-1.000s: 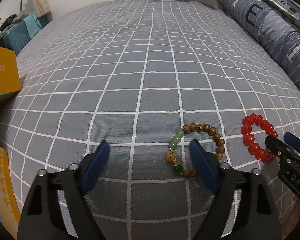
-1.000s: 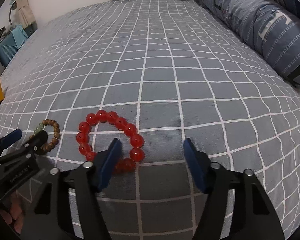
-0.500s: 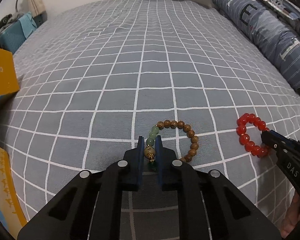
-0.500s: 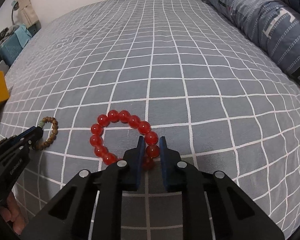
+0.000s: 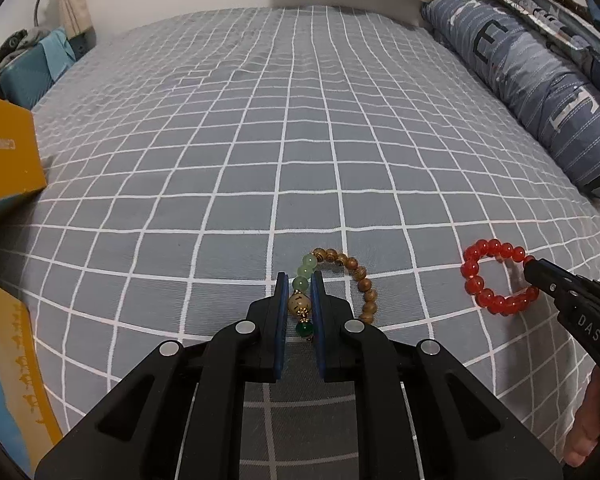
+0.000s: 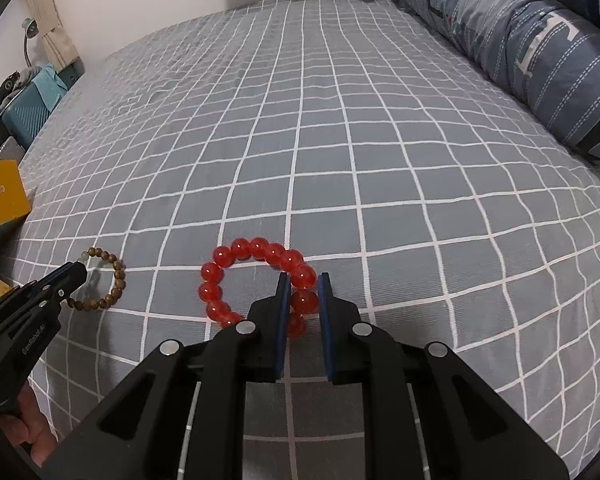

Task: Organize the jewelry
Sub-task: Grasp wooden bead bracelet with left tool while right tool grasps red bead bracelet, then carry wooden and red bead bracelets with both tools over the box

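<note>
On the checked bed (image 5: 308, 152), nearest me, my left tongs (image 5: 299, 300) pinch the wooden bracelet (image 5: 354, 276) at its pale bead, its loop reaching away and right. My right tongs (image 6: 303, 300) pinch the red bracelet (image 6: 236, 276), its loop spreading away and left. A yellow box (image 5: 4, 160) sits far left.

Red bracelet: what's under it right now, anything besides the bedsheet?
Only the gray checked bedsheet shows under and through the red bracelet. Its near beads sit between the right gripper fingers, so the sheet beneath those is hidden.
</note>
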The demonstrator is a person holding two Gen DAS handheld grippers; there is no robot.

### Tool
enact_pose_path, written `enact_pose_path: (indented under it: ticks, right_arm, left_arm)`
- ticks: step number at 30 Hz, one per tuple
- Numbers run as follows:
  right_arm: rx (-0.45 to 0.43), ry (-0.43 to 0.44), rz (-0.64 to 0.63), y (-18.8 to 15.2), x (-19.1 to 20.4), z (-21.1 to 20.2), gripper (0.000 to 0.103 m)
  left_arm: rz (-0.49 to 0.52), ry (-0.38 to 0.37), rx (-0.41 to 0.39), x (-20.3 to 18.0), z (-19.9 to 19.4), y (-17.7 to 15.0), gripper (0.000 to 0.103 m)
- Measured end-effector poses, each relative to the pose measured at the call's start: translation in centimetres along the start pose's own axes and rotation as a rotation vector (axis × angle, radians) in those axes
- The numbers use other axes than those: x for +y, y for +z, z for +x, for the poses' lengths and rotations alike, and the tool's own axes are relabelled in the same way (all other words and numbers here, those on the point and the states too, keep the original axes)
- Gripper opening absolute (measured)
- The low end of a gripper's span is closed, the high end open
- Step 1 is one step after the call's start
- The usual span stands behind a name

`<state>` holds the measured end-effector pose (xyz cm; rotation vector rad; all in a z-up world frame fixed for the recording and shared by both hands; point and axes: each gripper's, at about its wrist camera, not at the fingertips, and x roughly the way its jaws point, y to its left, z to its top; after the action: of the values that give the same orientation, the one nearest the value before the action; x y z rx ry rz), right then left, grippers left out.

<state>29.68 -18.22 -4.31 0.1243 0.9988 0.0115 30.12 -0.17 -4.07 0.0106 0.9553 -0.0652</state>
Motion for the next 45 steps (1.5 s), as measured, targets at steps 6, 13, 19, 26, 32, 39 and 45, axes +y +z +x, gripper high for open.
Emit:
enact_pose_path:
  ticks: [6, 13, 19, 26, 32, 39, 45]
  right_arm:
    - [-0.025, -0.006, -0.001, 0.0, -0.2, -1.4, 0.013]
    - [-0.056, -0.012, -0.007, -0.1, -0.2, -3.4, 0.013]
    - [-0.078, -0.016, -0.012, -0.3, -0.2, -5.2, 0.013]
    - [-0.101, -0.019, -0.027, -0.8, 0.3, -7.3, 0.013]
    - [-0.116, -0.029, -0.039, -1.2, 0.5, -8.9, 0.013]
    - [-0.140, -0.027, -0.047, -1.5, 0.8, -11.1, 0.013]
    - [-0.163, -0.022, -0.058, -1.7, 1.6, -13.1, 0.013]
  left_arm:
    - [0.001, 0.001, -0.014, 0.0, -1.0, 0.1, 0.011]
    - [0.010, 0.001, -0.028, -0.4, -2.4, 0.0, 0.011]
    - [0.015, 0.007, -0.045, -0.2, -4.1, -0.2, 0.011]
    - [0.016, 0.010, -0.067, 0.0, -6.4, -0.4, 0.011]
    - [0.016, 0.018, -0.081, 0.2, -8.2, -0.7, 0.011]
    - [0.013, 0.028, -0.098, 0.4, -10.4, -1.0, 0.011]
    - [0.011, 0.041, -0.117, 0.7, -12.5, -1.3, 0.011]
